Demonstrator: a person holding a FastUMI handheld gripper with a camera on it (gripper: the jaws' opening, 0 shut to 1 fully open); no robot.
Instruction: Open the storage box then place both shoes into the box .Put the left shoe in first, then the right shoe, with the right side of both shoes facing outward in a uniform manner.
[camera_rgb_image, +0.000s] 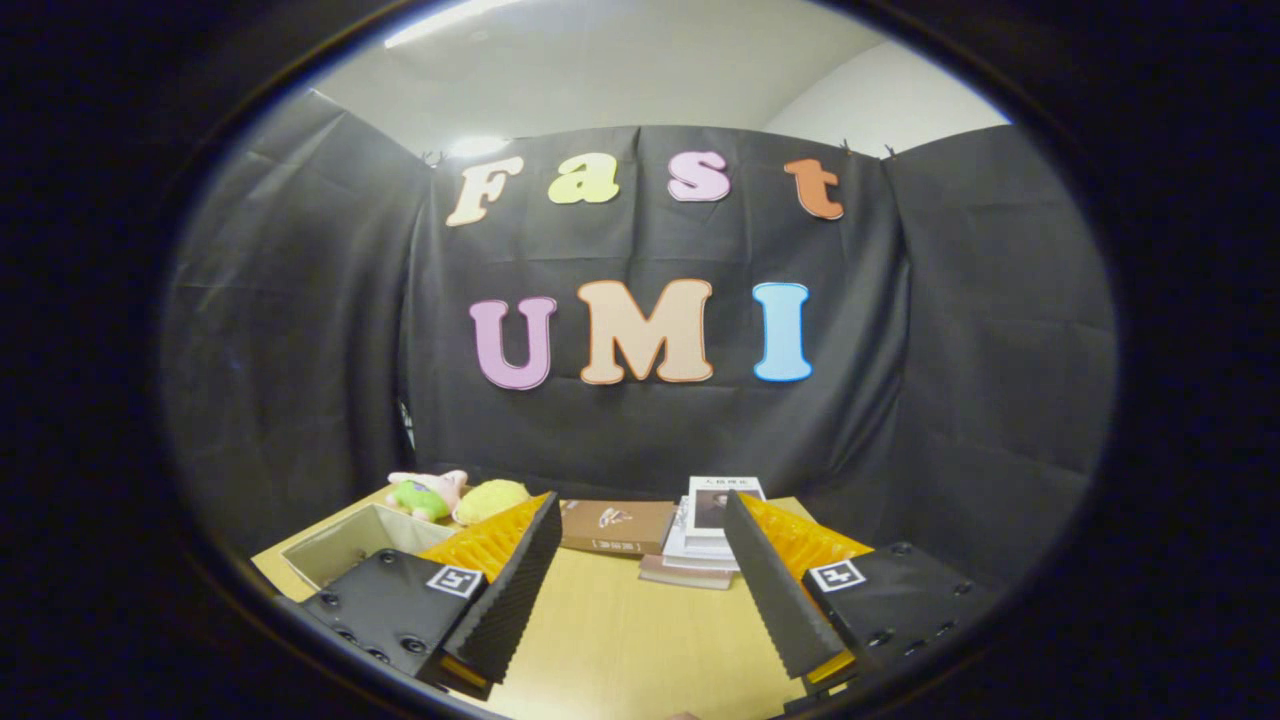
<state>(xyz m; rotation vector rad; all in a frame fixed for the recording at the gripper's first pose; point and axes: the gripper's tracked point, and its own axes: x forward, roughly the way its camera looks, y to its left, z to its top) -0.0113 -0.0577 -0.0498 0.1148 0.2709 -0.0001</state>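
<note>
- surface: pale wood top, bare between the jaws and out to the books at the far edge; room here to move without knocking anything
- open-topped bin: grey, sits at the near left, partly behind the left finger; looks empty as far as its inside shows; I cannot tell whether this is the storage box the task means; no lid or flap visible on it
- books: a brown book lies flat at the far middle; just right of it a stack of books with a pale cover on top; neither belongs to the task
- soft toys: a pink and green plush and a yellow plush lie touching each other beyond the bin, at the far left
- gripper: level, pointed at the far wall; jaws spread wide and holding nothing; only bare surface lies between them
- shoes: none seen here; so which shoe is where, and whether the box stands open, these pictures leave unsettled
- judgement: this fits either a pause ahead of the work or a withdrawal after it
- doing it well, whichever holds: tilt the view down and find box and shoes before committing; keep jaws wide on approach; check toe direction so each right side faces outward
</note>
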